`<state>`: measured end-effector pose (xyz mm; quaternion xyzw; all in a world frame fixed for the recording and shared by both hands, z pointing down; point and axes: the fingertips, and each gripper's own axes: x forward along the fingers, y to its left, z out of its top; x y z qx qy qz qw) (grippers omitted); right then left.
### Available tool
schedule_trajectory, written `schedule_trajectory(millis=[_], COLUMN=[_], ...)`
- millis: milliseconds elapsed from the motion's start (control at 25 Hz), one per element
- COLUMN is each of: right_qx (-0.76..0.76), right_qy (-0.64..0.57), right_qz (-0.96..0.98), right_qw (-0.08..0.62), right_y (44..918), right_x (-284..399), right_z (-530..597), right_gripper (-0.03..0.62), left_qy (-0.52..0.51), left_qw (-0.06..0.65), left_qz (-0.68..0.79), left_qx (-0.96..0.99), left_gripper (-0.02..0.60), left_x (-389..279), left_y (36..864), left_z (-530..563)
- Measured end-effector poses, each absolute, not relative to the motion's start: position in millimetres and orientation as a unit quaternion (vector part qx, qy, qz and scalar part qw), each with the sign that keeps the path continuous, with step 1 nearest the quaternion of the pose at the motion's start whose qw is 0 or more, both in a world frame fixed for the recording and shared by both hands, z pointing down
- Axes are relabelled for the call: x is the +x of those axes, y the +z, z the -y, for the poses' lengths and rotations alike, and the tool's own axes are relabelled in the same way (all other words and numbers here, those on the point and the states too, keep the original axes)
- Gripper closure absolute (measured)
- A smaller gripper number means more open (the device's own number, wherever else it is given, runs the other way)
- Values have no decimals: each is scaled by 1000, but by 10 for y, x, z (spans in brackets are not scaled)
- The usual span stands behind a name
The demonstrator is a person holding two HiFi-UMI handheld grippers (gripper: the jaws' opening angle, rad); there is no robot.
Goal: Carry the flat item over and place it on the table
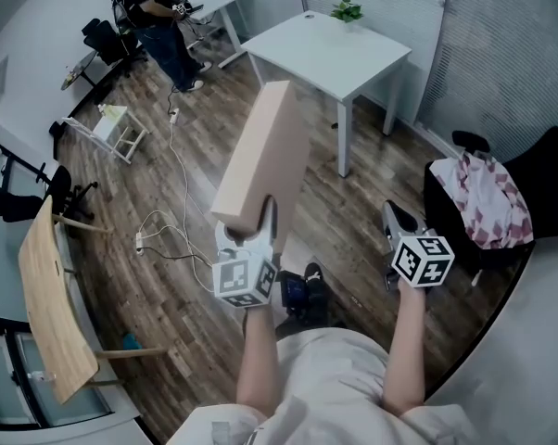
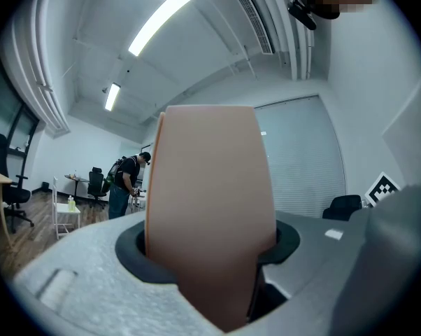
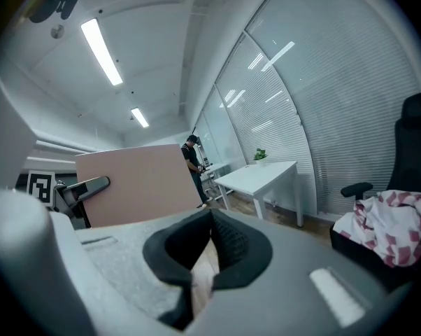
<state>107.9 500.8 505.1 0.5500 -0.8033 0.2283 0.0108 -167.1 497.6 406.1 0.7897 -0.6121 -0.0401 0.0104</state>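
The person wears a pale, off-white top (image 1: 325, 378) that leaves the forearms bare, and dark shoes (image 1: 302, 290). The left gripper (image 1: 253, 222) and the right gripper (image 1: 391, 213) each have a moulded light-grey body with a fine speckled surface, and black pads (image 3: 231, 240) set in a dark rounded recess. Each carries a white cube (image 1: 245, 279) printed with black square markers on its faces.

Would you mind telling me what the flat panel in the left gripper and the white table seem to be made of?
The flat panel: probably foam board or cardboard; matte pinkish-beige faces, no grain, thick plain edge. The white table: likely painted or laminated board, unsure; smooth, uniformly white top and legs.
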Motion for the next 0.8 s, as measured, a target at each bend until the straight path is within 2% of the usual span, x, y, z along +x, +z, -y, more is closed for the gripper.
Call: schedule_trajectory(millis=[640, 800], right_qx=[539, 557], right_qy=[240, 239], right_qz=[807, 795], right_qw=[20, 5], right_y=[5193, 5192], right_x=[892, 892], right_z=[-3938, -3638], right_gripper=[592, 592], left_qy=[-30, -18], left_qw=[21, 30], left_qz=[600, 581], left_qx=[799, 813], left_gripper=[299, 299], left_x=[-1533, -1474], left_y=[4253, 4282], left_z=[-3984, -3655])
